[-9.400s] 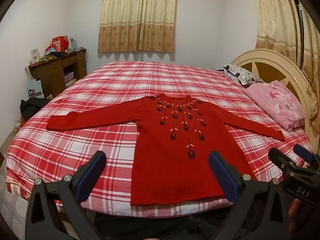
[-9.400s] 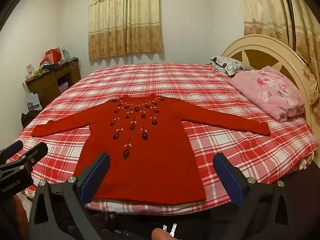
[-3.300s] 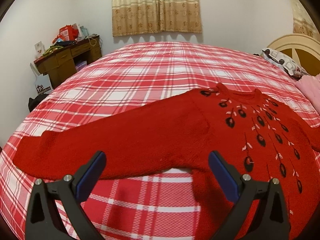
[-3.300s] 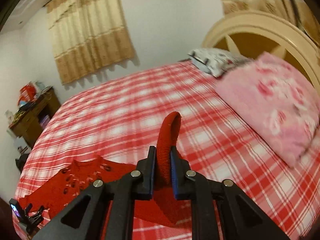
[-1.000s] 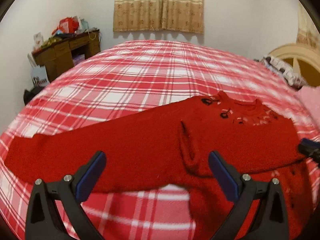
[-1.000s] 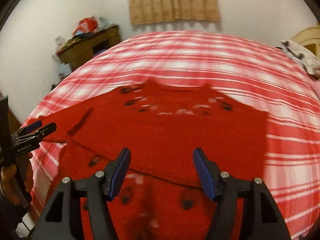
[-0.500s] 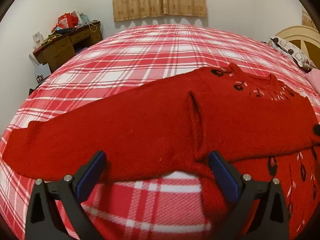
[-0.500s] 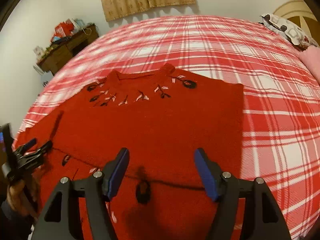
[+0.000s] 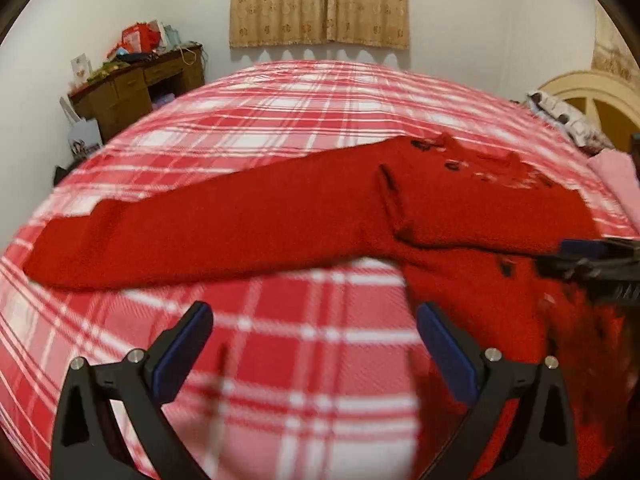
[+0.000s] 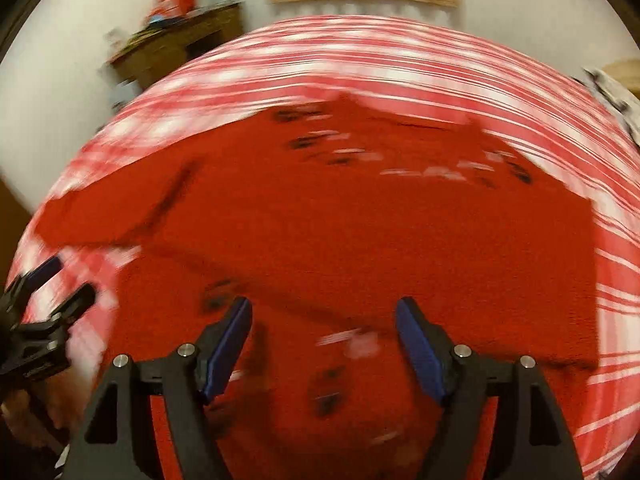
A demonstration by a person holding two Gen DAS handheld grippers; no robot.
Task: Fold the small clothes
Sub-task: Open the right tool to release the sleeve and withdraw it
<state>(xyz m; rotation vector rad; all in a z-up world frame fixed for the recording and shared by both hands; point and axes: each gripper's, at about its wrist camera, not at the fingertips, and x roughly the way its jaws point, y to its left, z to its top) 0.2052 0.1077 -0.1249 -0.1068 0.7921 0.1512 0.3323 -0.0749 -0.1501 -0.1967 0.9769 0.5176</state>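
1. Two hand-held grippers are in view over a bed (image 9: 304, 112) covered by a red-and-white plaid cover; both views carry motion blur, heavier in the right wrist view.
2. Left gripper (image 9: 316, 348): jaws spread wide, blue pads facing each other, nothing between them. Only plaid cover shows in the gap.
3. Right gripper (image 10: 324, 340): jaws likewise wide apart and holding nothing; red knit fills the gap behind them.
4. Red sweater (image 9: 460, 216) lies flat on the cover, neckline toward 12 o'clock in the right wrist view.
5. Left sleeve (image 9: 192, 236) is stretched straight out over the plaid, running toward 9 o'clock from the body in the left wrist view, cuff end near the frame's left edge.
6. Right sleeve (image 9: 488, 216) is folded across the chest; its cuff end lies near the left shoulder, and it covers part of the dark leaf-shaped decoration. A few motifs show near the neckline and below the sleeve.
7. In the left wrist view the right gripper's tips enter at 3 o'clock, over the sweater body. In the right wrist view the left gripper (image 10: 48, 292) sits at 9 o'clock, over the plaid just beside the sweater's edge.
8. Background: wooden desk (image 9: 136, 92) with clutter at 10 o'clock, curtain (image 9: 320, 0) at 12 o'clock, headboard (image 9: 596, 100) and patterned pillow (image 9: 568, 120) at 3 o'clock.
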